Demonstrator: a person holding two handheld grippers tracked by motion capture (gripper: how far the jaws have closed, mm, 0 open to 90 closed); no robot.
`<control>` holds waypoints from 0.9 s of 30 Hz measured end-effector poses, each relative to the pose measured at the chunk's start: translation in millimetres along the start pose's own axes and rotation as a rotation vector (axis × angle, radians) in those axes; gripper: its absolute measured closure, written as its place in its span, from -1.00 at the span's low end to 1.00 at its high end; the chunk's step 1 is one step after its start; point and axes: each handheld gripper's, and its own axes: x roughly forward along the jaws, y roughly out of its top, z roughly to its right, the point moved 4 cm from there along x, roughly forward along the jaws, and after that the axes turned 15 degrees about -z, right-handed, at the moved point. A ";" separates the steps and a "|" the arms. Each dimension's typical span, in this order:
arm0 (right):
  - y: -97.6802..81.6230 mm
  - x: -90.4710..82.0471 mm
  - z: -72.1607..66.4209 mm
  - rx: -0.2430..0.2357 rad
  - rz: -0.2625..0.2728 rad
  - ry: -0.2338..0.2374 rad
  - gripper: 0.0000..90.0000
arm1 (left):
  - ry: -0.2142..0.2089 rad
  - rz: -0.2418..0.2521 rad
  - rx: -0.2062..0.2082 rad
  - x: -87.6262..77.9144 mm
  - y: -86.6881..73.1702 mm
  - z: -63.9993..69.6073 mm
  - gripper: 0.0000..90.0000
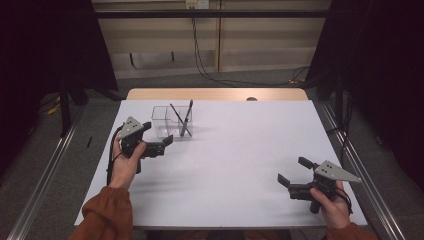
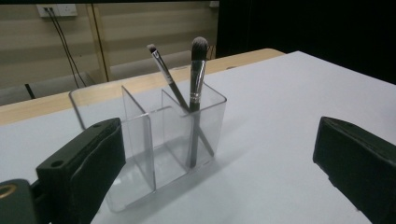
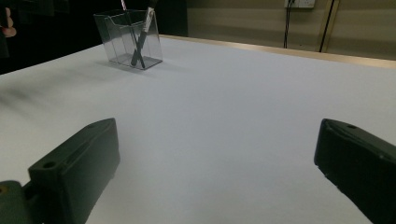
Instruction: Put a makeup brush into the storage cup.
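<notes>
**Clear brush holder flanked by an open left gripper**

A clear plastic organiser is seen on the white table top, at its far left part. It is box-shaped, with thin, glossy, see-through walls and inner dividers that split it into compartments; a pale sheen is caught along its edges. Two makeup brushes are stood in the compartment at the right of the left gripper view. The thicker brush is shown with a dark rounded tuft, a silver metal ferrule and a black handle, held almost upright. The thinner brush is tipped with a small pale tuft and is leaned across, so that the two handles cross inside the compartment.

The left gripper is held just beside the organiser on its near-left side, its jaws set wide apart; in its own view one matte black, blocky jaw is overlapped with the organiser's near corner, though contact cannot be told. A grey three-cornered plate is carried on top of it.

The right gripper is held low over the near right part of the table, well apart from the organiser, its jaws also spread wide with nothing between them. The table surface is smooth and matt, edged at the far side by a strip of light wood
</notes>
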 end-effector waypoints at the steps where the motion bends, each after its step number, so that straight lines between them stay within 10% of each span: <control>1: -0.1 0.0 0.1 0.001 -0.001 0.000 -1.00 | -0.004 0.000 -0.001 -1.9 -1.3 0.1 -0.95; 27: -0.3 -1.3 -0.4 -0.003 0.001 -0.006 -1.00 | 0.011 0.024 0.022 -44.4 -44.5 22.7 -0.94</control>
